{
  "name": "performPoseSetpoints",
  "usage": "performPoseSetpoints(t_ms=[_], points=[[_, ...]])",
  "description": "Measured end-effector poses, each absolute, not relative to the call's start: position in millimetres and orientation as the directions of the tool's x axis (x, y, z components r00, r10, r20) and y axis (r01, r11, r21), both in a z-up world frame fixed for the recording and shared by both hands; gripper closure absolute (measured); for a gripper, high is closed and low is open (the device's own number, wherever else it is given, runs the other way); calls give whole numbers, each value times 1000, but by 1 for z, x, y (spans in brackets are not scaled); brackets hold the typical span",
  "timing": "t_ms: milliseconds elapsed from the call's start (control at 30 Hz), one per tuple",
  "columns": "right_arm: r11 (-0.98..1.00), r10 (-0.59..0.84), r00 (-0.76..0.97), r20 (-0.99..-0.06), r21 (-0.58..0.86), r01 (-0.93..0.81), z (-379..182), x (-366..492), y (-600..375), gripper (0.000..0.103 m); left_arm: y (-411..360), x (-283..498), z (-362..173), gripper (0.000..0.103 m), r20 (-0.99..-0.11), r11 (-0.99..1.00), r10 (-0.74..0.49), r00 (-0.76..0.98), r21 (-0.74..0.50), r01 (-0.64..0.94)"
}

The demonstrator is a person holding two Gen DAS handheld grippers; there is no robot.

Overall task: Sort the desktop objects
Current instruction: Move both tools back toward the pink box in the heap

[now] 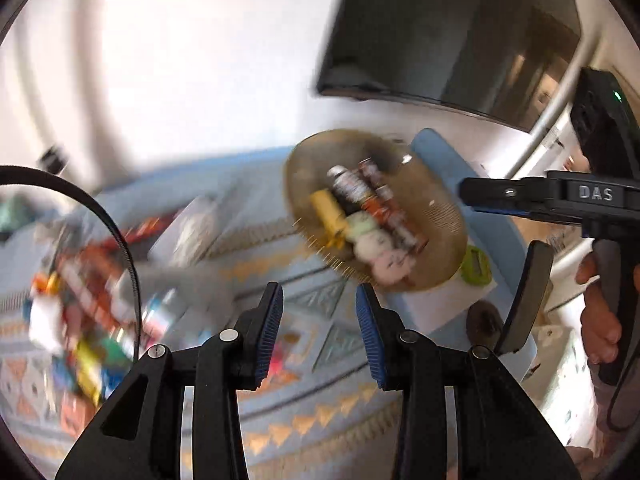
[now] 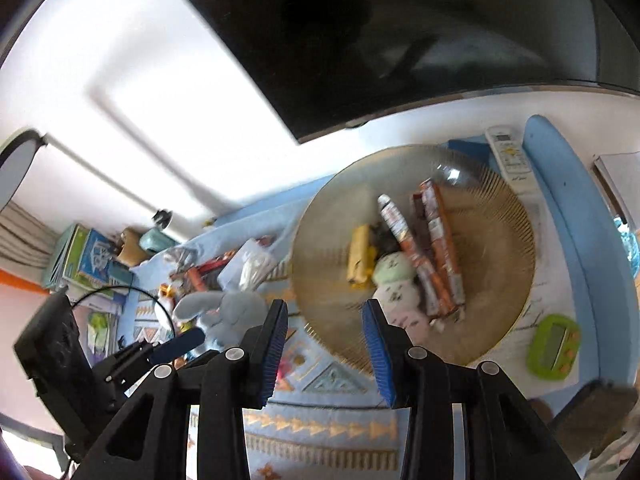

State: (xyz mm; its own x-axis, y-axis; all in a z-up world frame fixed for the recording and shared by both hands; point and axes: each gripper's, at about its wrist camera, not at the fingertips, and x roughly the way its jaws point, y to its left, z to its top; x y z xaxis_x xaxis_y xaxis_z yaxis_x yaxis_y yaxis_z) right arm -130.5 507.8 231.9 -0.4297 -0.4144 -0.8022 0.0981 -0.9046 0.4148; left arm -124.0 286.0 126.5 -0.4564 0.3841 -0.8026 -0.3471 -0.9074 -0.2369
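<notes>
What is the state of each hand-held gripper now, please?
Left hand-held gripper: open, holding nothing.
Right hand-held gripper: open, holding nothing.

A white wall (image 2: 132, 60) rises ahead of the grippers, brightly lit; a dark screen (image 2: 420, 32) hangs on it up and right; below lies a blue patterned cloth (image 2: 320, 428); books (image 2: 86, 260) stack far left.

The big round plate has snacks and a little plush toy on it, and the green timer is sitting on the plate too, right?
Not quite. The plate does hold snacks and a little plush toy, but the green timer sits on the table beside the plate, not on it. The right wrist view shows this clearly.
</notes>
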Motion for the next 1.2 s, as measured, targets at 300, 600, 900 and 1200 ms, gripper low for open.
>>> performPoseSetpoints(t_ms=[300, 600, 900, 1200], points=[[-892, -449, -364, -816, 429, 140, 222, -104, 448, 65, 169, -86, 105, 68, -833, -963, 266, -485, -246, -106], [-875, -481, -274, -833, 437, 208, 204, -85, 366, 65, 50, -61, 69, 68, -884, -979, 156, -440, -197, 50], [-873, -486, -242, -840, 453, 179, 185, -71, 316, 65, 11, -71, 29, 44, -903, -968, 245, -352, -245, -47], [-883, -470, -238, -850, 456, 114, 171, -54, 299, 65, 19, -94, 1, 44, -912, -960, 269, -309, -226, -168]])
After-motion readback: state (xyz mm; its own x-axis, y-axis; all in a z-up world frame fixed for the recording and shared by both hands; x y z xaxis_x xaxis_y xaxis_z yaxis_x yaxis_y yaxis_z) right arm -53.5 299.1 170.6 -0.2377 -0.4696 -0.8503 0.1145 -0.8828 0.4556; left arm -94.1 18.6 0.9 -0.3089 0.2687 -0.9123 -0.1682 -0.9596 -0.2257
